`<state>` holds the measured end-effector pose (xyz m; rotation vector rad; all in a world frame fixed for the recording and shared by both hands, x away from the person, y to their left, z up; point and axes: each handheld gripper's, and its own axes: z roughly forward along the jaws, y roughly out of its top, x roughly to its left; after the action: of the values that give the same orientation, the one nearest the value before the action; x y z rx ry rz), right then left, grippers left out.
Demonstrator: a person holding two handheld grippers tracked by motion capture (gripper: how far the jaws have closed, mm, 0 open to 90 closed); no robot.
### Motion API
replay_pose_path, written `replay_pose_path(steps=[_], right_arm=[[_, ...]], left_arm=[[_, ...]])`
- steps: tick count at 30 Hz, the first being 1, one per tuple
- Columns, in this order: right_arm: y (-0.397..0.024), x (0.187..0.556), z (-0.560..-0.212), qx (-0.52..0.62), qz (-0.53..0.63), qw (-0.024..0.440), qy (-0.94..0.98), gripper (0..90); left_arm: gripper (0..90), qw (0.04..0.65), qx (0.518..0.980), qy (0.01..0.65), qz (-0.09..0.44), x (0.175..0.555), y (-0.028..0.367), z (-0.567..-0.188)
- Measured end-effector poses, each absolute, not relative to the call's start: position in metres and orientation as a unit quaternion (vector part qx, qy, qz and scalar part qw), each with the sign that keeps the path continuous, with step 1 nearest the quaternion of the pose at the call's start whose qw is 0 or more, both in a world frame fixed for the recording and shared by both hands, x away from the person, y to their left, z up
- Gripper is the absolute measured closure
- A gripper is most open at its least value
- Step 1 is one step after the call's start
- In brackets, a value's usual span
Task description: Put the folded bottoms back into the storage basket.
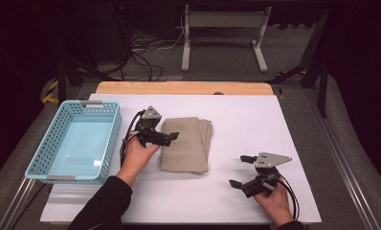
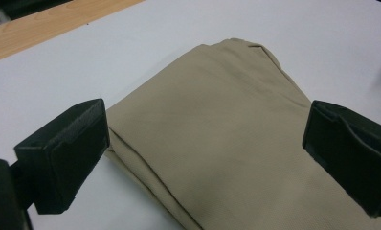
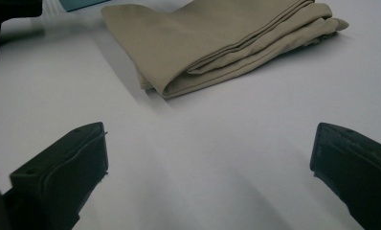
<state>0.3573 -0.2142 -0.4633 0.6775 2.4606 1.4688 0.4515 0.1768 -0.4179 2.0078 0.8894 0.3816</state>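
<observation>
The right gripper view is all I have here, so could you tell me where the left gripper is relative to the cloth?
Observer: The left gripper is at the folded cloth's left edge, jaws open, with the cloth lying between them in its own view.
Operator: Thank you. Is anything else on the table?
Observer: Yes, a blue basket stands at the table's left side, beyond the left gripper.
Operator: Does it hold anything?
Observer: No, from above its floor is bare.
Operator: And how does my right gripper sit?
Observer: The right gripper is open, near the front right of the cloth and apart from it.
</observation>
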Motion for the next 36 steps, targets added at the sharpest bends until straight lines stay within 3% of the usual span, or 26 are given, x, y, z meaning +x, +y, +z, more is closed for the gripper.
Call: replay_pose_path(steps=[36], right_arm=[[-0.214,0.357,-0.464,0.225,0.496,0.095,0.833,0.0]], left_arm=[[3.2,0.387,0.811,0.418,0.132,0.499,0.169,-0.454]])
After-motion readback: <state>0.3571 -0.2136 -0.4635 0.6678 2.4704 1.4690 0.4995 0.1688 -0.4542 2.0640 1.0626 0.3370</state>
